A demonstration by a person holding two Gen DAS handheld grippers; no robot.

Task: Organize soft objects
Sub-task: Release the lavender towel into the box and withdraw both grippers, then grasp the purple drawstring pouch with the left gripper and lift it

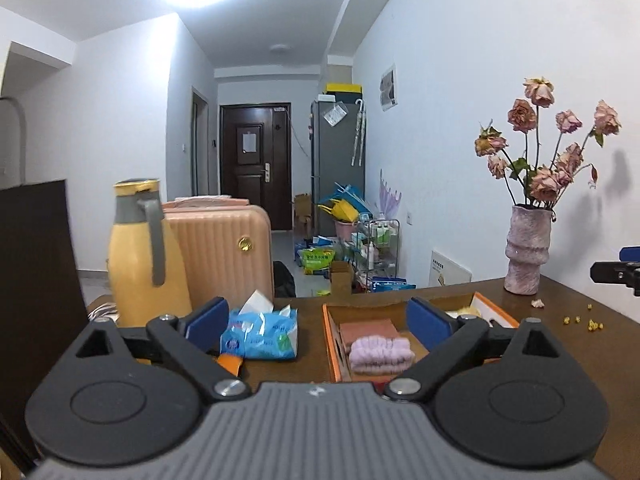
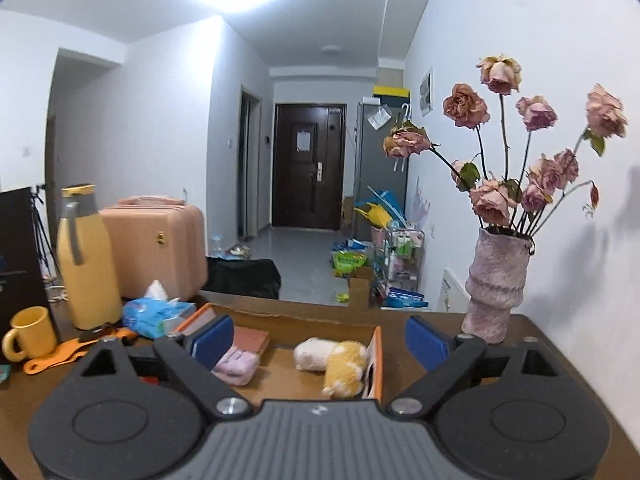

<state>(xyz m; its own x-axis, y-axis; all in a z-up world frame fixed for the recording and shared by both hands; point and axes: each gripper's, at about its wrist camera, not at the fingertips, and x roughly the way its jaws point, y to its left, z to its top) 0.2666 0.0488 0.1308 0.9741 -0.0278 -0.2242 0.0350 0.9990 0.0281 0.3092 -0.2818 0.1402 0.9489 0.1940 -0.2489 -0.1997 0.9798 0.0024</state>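
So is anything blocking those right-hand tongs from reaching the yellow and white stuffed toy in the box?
Nothing visible does. The right tongs are open, and the stuffed toy lies in the box straight ahead, near its orange wall.

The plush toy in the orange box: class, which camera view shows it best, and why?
The right wrist view. There the yellow-and-white plush toy lies in full sight in the orange box. In the left wrist view only a yellow sliver peeks out behind the left gripper's finger.
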